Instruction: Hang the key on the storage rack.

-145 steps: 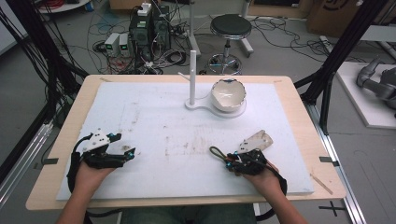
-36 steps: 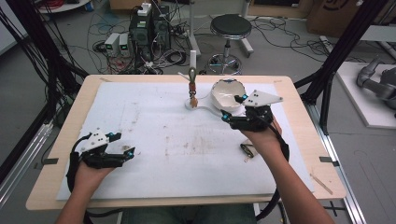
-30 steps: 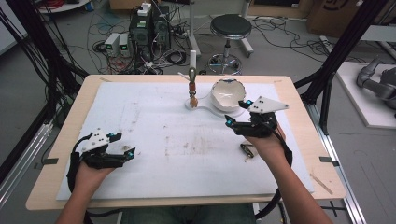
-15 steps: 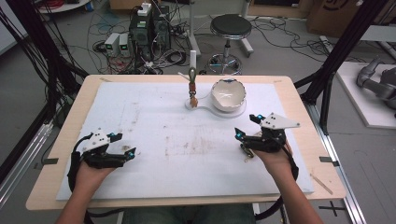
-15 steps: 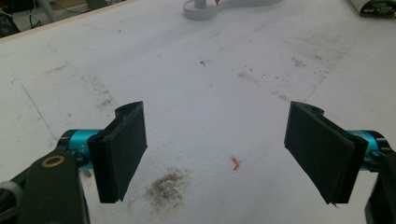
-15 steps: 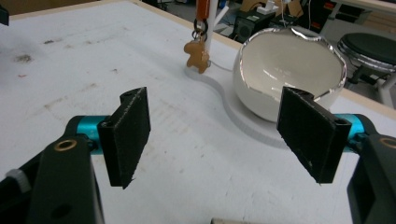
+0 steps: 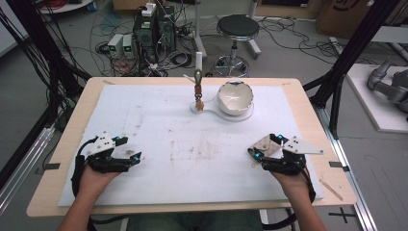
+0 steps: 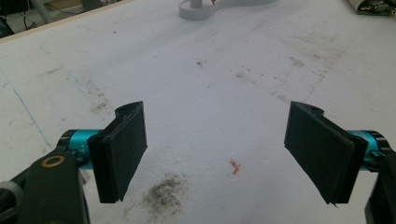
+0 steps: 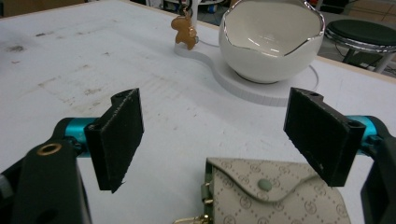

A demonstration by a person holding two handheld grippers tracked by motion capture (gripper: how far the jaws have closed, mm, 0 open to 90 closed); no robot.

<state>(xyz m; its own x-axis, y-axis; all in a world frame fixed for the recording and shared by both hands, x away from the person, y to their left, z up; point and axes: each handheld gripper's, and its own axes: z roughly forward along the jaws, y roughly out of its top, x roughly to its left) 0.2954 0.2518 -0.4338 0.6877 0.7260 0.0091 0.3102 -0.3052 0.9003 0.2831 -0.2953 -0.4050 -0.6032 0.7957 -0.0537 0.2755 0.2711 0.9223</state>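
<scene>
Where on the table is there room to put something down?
The widest bare patch is mid-mat, between the left gripper and the right gripper. The back left corner of the white mat is free too. It is crowded at the bowl on its stand and by the small pouch.

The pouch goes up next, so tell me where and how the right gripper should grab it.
Grip the small beige pouch across its body just below the snap flap, coming straight down from above with the right gripper. It lies flat on the white mat, so only its side edges offer purchase; the open jaws already stand either side of it.
</scene>
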